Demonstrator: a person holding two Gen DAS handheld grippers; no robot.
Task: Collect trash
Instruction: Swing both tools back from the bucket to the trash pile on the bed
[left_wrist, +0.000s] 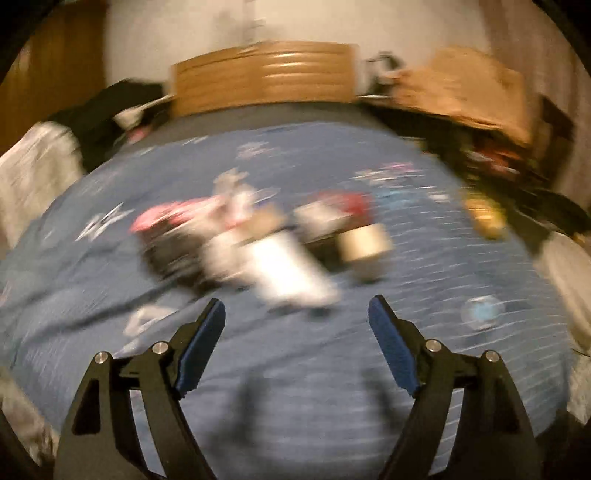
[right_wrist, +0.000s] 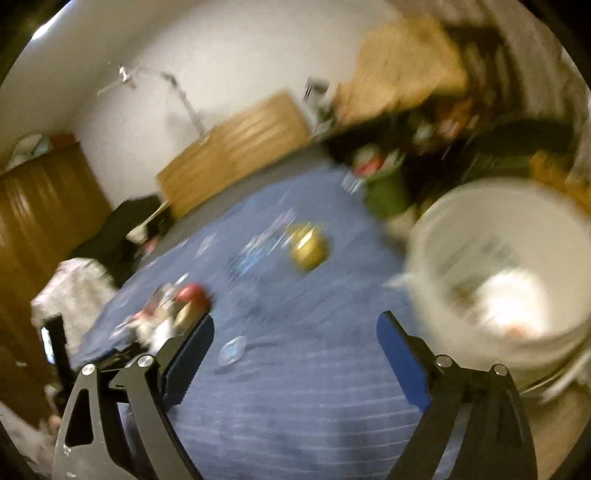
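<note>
Both views are motion-blurred. A pile of trash (left_wrist: 258, 236) lies on the blue patterned bedspread (left_wrist: 295, 369): pink and white wrappers, a red item and a beige cup-like piece (left_wrist: 365, 242). My left gripper (left_wrist: 297, 314) is open and empty, just short of the pile. A small clear lid (left_wrist: 482, 312) lies to its right, also in the right wrist view (right_wrist: 232, 350). A gold crumpled object (right_wrist: 309, 246) sits mid-bed. My right gripper (right_wrist: 295, 332) is open and empty above the bedspread, left of a white bucket (right_wrist: 443, 229) holding white trash (right_wrist: 513, 295).
A wooden headboard (left_wrist: 264, 75) stands at the far edge of the bed. Cardboard boxes (left_wrist: 465, 85) and dark clutter fill the far right. A wooden wardrobe (right_wrist: 37, 221) stands left. A green bag (right_wrist: 384, 184) sits beyond the bucket.
</note>
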